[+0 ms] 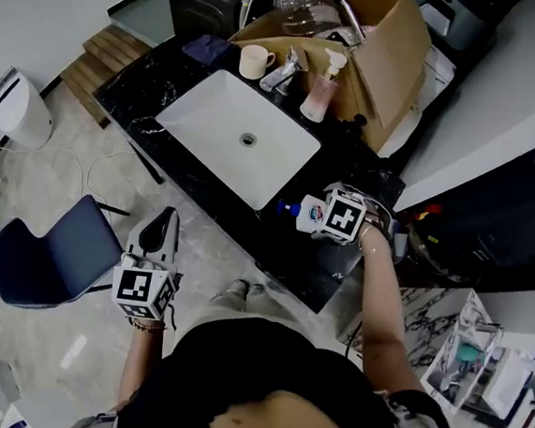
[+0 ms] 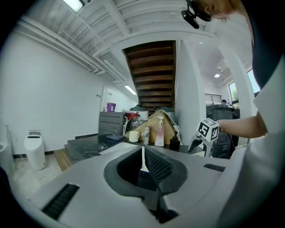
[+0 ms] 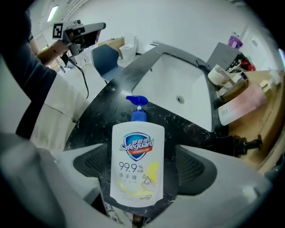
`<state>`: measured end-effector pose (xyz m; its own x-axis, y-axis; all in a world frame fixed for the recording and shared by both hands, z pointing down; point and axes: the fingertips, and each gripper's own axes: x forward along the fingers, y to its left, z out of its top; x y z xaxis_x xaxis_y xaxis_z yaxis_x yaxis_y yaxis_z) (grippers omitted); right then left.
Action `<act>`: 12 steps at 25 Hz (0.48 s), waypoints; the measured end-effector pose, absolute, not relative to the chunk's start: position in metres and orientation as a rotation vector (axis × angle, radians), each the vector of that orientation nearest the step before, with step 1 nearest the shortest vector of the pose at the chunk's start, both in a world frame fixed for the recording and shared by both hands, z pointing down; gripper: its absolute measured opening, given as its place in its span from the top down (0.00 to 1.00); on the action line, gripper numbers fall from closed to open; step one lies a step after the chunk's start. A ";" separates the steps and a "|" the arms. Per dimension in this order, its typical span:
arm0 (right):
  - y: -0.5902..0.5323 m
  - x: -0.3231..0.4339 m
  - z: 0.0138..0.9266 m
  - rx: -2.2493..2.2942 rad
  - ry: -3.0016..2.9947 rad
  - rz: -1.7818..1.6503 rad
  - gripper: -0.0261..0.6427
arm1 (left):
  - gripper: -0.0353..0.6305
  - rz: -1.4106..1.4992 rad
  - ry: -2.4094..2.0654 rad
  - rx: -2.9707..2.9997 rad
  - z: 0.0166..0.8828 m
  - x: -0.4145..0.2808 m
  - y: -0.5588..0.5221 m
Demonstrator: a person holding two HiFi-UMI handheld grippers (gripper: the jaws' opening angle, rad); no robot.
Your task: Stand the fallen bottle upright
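Note:
A white hand-soap bottle (image 3: 137,164) with a blue pump lies flat, label up, on the black marble counter (image 3: 95,120), pump pointing toward the sink. My right gripper (image 3: 144,165) straddles its body, open, with a gap showing beside the right pad. In the head view the bottle (image 1: 303,212) lies near the counter's front edge, partly under the right gripper (image 1: 335,217). My left gripper (image 1: 157,234) hangs over the floor, away from the counter; its pads meet in the left gripper view (image 2: 143,162), nothing between them.
A white sink basin (image 1: 210,123) is set in the counter beyond the bottle. Behind it stand a cup (image 1: 255,61), a faucet (image 1: 286,72), a pink pump bottle (image 1: 320,96) and a cardboard box (image 1: 387,50). A blue chair (image 1: 56,254) stands on the floor at left.

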<state>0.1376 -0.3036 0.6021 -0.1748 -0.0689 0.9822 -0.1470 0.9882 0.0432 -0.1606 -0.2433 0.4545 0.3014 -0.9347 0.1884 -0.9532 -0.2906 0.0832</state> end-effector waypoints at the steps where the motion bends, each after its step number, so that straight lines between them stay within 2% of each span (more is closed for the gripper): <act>1: -0.304 0.142 0.608 0.137 -1.713 0.085 0.26 | 0.92 0.153 -1.781 2.354 0.454 -0.163 -0.240; 12: -0.297 0.144 0.631 0.032 -1.637 0.149 0.29 | 0.92 0.118 -1.891 2.284 0.444 -0.165 -0.234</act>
